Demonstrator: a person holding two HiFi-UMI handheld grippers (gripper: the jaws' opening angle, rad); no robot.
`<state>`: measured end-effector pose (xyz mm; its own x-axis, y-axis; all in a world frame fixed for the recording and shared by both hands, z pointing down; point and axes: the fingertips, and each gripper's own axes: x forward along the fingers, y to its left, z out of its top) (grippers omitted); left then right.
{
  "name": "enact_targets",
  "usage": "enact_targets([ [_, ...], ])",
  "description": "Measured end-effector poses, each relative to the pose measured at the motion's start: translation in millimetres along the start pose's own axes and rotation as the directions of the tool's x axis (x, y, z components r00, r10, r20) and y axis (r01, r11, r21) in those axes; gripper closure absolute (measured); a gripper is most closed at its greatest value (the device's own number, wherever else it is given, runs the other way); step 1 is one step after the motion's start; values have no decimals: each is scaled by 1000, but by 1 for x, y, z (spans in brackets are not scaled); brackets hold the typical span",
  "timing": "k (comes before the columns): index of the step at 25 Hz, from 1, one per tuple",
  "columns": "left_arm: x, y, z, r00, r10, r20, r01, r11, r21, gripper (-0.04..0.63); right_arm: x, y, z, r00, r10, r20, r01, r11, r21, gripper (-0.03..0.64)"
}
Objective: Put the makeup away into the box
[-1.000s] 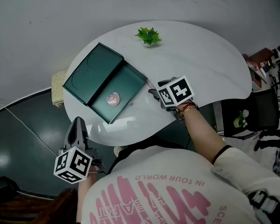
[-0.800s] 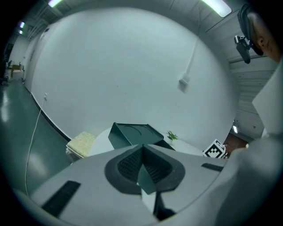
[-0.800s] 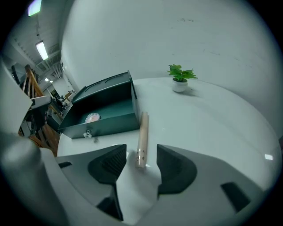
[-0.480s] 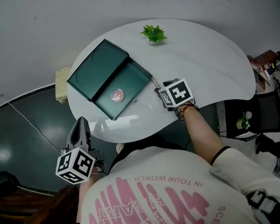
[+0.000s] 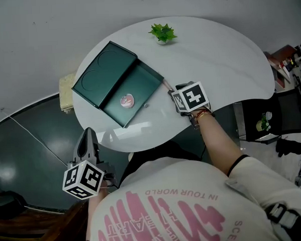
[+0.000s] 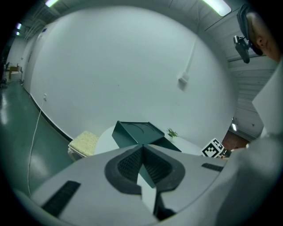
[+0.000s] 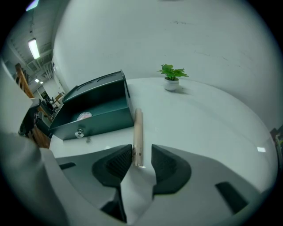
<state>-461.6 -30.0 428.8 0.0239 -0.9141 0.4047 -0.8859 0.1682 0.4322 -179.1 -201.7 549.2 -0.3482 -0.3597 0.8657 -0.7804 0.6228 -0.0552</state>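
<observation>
Since a second ago the right gripper (image 7: 141,149) has been drawing its jaws in around a slim beige makeup stick (image 7: 138,132), while everything on the table has kept its place. They have not yet clamped. In the right gripper view the stick's near end lies between them, close against the pad on that view's left, with a clear gap to the other pad.

From there the stick lies flat on the white table (image 5: 212,54) and runs away from the gripper, just beside the end wall of the dark green box (image 7: 95,119). It is outside the box.

From the head view, the right gripper (image 5: 169,90) points steeply down at the table, just off the box's (image 5: 138,82) near right corner. The box stands open, its lid (image 5: 100,74) laid back flat toward the table's far left edge. A round pinkish compact (image 5: 126,99) rests inside it, and a small knob (image 7: 79,133) sits on the front wall. A little potted plant (image 5: 162,33) stands well apart at the far rim.

Off the table's near left edge, the left gripper (image 5: 88,135) hovers over the dark floor. In the left gripper view its jaws (image 6: 142,148) meet at the tips with nothing between them, well away from the stick.
</observation>
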Motion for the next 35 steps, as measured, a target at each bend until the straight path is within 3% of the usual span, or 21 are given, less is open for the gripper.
enact_targets([
  [3, -1, 3, 0, 1000, -9, -4, 9, 1000, 2, 592, -2, -1, -1, 1000, -24, 9, 24, 999, 37, 549],
  [16, -2, 12, 14, 997, -76, 1, 76, 997, 24, 592, -15, 11, -16, 998, -54, 36, 48, 989, 141, 552],
  [27, 2, 10, 17, 990, -142, 3, 142, 990, 14, 592, -59, 18, 0, 988, -89, 127, 68, 985, 160, 554],
  [35, -5, 5, 19, 977, -213, 6, 212, 977, 23, 592, -88, 53, 13, 979, -86, 186, 65, 991, 113, 554],
])
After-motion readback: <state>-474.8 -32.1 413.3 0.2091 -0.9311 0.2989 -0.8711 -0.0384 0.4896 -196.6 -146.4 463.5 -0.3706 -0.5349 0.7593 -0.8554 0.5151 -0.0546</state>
